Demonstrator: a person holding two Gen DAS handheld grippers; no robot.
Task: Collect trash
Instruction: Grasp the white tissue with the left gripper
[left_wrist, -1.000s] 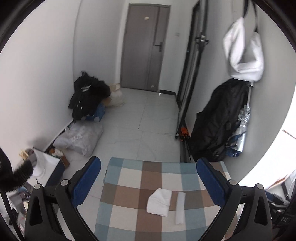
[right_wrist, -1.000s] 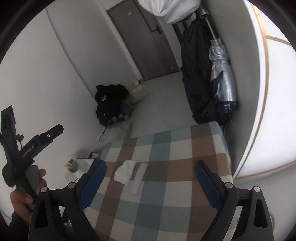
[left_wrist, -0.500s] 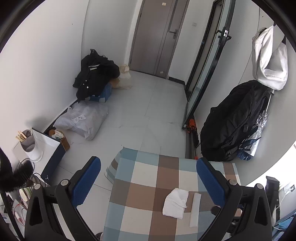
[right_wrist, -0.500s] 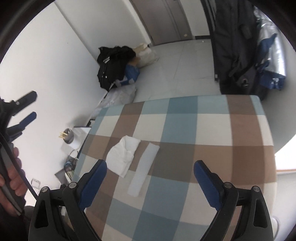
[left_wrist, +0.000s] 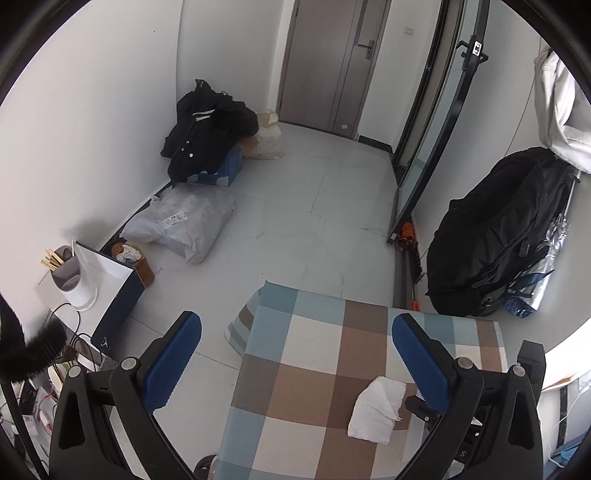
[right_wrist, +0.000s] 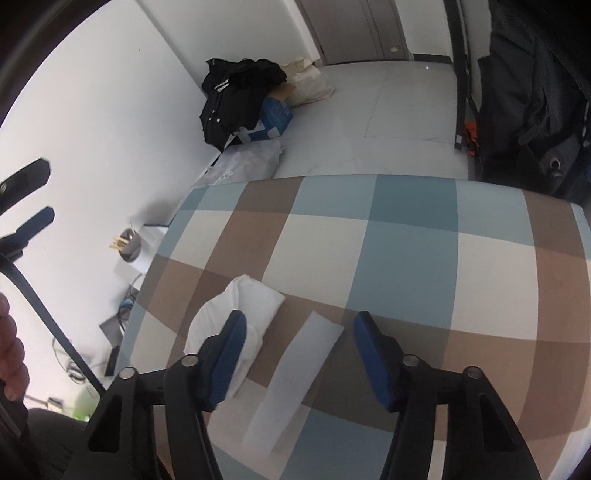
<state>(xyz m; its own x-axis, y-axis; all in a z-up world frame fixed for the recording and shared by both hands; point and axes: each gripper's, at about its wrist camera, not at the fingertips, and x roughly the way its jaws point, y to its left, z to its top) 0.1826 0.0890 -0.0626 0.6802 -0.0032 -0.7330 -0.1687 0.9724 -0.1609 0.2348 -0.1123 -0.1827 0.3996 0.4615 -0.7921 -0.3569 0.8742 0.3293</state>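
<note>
On the far left of the right wrist view, a person's hand (right_wrist: 11, 354) grips the handle of the left gripper (right_wrist: 26, 201), whose black and blue fingers show there edge-on. The left wrist view shows this gripper (left_wrist: 295, 354) with its jaws spread wide and nothing between them, hanging over the near left edge of the checked tablecloth (left_wrist: 314, 387) and the grey floor beyond it. Against the left wall stand a white cup of wooden sticks (left_wrist: 72, 275), a grey plastic bag (left_wrist: 181, 225) and a heap of black clothing (left_wrist: 207, 129) on a blue box (left_wrist: 221, 171). On the cloth lies a crumpled white tissue (right_wrist: 236, 317), and just to its right, close beside it, a flat white paper strip (right_wrist: 295, 376). The right gripper (right_wrist: 297, 354) is low over the table with its jaws closing; the strip lies between them, yet neither pad presses on it. Its left finger overlaps the tissue in the picture; contact cannot be confirmed. In the left wrist view the tissue (left_wrist: 376, 413) sits beside the left gripper's right finger, which hides the strip. On the right hang a black backpack (left_wrist: 495, 229) and a white garment (left_wrist: 557, 110).
</note>
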